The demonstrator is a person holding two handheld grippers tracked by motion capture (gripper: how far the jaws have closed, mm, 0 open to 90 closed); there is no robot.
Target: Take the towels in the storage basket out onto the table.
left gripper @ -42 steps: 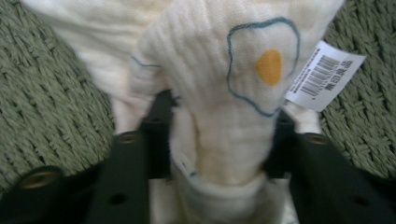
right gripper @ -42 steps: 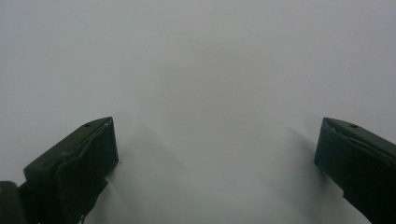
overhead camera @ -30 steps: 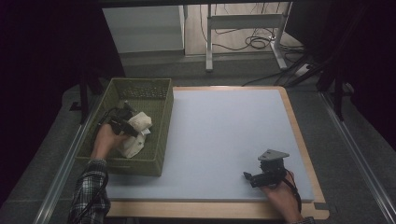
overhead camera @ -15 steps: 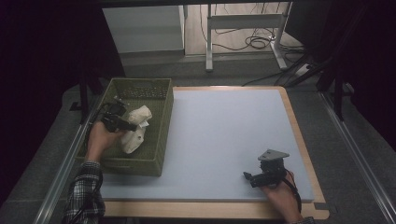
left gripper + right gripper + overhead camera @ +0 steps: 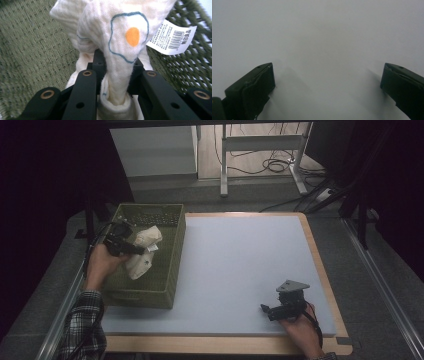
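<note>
Left gripper: I am seeing my left gripper (image 5: 131,249) over the green woven basket (image 5: 169,270), with its jaws pinching a bunched fold of the cream cloth (image 5: 142,251). In the left gripper view the gripper (image 5: 116,75) is squeezing the cloth (image 5: 120,42) tightly between its two black jaws.

Cloth: it is hanging partly lifted inside the basket, gathered into a lump around the jaws. Its weave is showing a fried-egg print (image 5: 130,37), a blue outline with an orange middle. A white barcode tag (image 5: 172,37) is sticking out from its side.

Basket: it is sitting at the left edge of the worktop (image 5: 240,265), and its wicker wall (image 5: 32,50) is showing behind the cloth in the left gripper view.

Left hand: my left hand (image 5: 102,265) is wrapping the gripper's handle, with a plaid sleeve (image 5: 82,325) trailing toward the bottom edge.

Right gripper: my right gripper (image 5: 265,309) is resting low at the near right corner of the worktop, well apart from the basket, held by my right hand (image 5: 300,325). In the right gripper view its jaws (image 5: 327,82) are standing spread wide, with nothing between them but the pale grey surface (image 5: 319,37).
</note>
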